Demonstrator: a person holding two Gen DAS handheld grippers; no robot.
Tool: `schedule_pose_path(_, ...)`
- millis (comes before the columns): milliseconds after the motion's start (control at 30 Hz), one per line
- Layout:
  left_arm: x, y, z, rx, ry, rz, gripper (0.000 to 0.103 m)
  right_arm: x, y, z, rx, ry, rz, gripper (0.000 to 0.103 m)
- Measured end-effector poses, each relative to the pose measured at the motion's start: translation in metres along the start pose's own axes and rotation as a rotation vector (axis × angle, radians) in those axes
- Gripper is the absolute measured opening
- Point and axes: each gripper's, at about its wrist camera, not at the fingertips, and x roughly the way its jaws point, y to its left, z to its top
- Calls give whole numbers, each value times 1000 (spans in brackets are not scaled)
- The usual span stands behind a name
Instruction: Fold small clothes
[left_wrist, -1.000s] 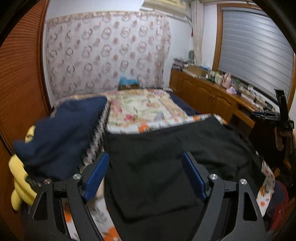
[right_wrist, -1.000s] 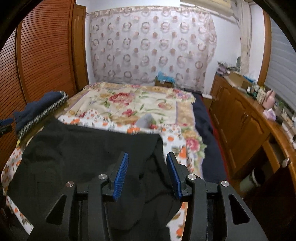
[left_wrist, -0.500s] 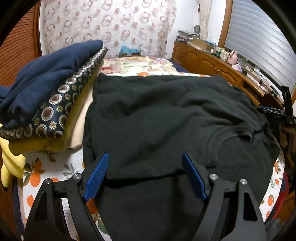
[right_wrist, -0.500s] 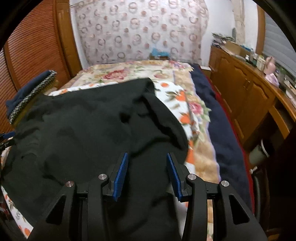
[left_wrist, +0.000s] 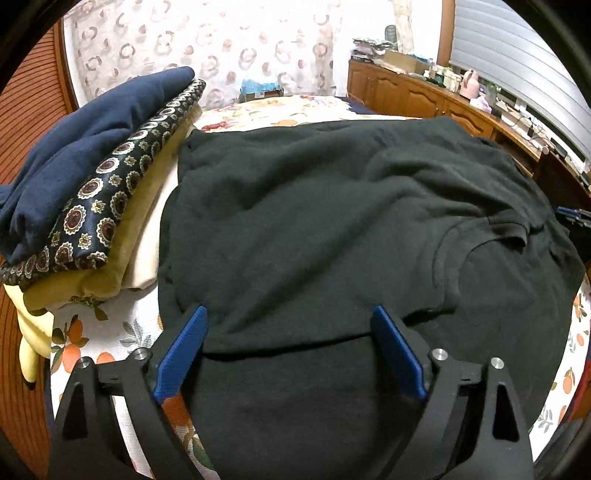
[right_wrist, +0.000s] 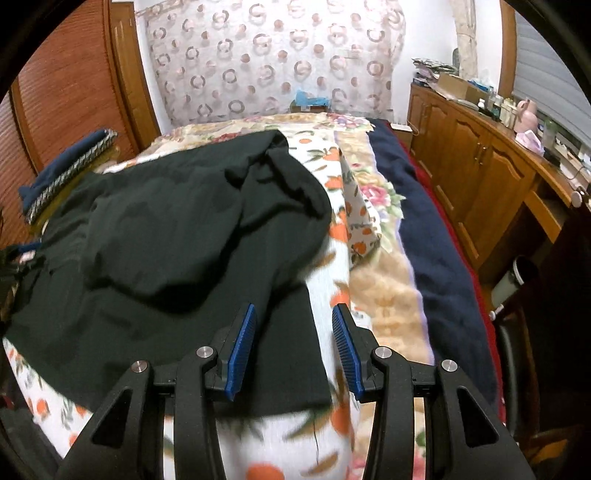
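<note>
A black T-shirt (left_wrist: 332, 221) lies spread over the near end of a bed, on a white sheet printed with oranges (left_wrist: 110, 332); its round neckline (left_wrist: 454, 266) is visible toward the right of the left wrist view. In the right wrist view the same T-shirt (right_wrist: 166, 240) shows one side folded over the body, forming a rumpled ridge, while its straight lower edge lies flat on the orange-print sheet (right_wrist: 332, 288).

The left gripper (left_wrist: 288, 347) hangs over the near part of the shirt. Its jaws are opening and stand wide, the blue pads clear of the cloth, with fabric below the gap rather than pinched in it. The right gripper (right_wrist: 293, 339) hovers over the shirt's right edge, jaws partly apart and gripping nothing; the edge of the cloth and bare sheet show between them.

Just left of the shirt sits a stack of folded clothes (left_wrist: 92, 184): navy on top, then a medallion-patterned piece, then yellow and cream layers. Beyond lie a floral bedspread (right_wrist: 373, 192) and a navy blanket (right_wrist: 436, 251). A wooden cabinet (right_wrist: 480, 177) runs along the right wall, and a patterned curtain (right_wrist: 273, 55) hangs behind the bed.
</note>
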Motion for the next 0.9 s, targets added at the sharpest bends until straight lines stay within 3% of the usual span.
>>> schedule_pose_path(67, 2, 1, 0, -4, 13, 1, 103, 3, 2, -6, -14, 15, -15, 44)
schedule_pose_path(133, 4, 2, 0, -17, 22, -6, 103, 7, 3, -9, -23, 33, -25, 36)
schedule_pose_path(200, 5, 2, -1, -15, 22, -5, 103, 6, 9, -11, -46, 27, -35, 17)
schedule_pose_path(233, 5, 2, -1, -15, 22, -4, 103, 11, 16, -9, -49, 29, -16, 13)
schedule_pose_path(367, 5, 2, -1, -15, 22, -5, 103, 0, 27, -17, -108, 31, -28, 8)
schedule_pose_path(600, 5, 2, -1, -15, 22, -6, 103, -42, 19, -49, -77, 29, -84, 7)
schedule_pose_path(800, 5, 2, -1, -15, 21, -6, 103, -61, 28, -51, -70, -2, -96, 8)
schedule_pose_path(833, 5, 2, -1, -15, 22, -6, 103, -63, 29, -50, -68, -17, -98, 11)
schedule_pose_path(900, 5, 2, -1, -15, 21, -6, 103, -65, 34, -45, -70, -38, -118, 32)
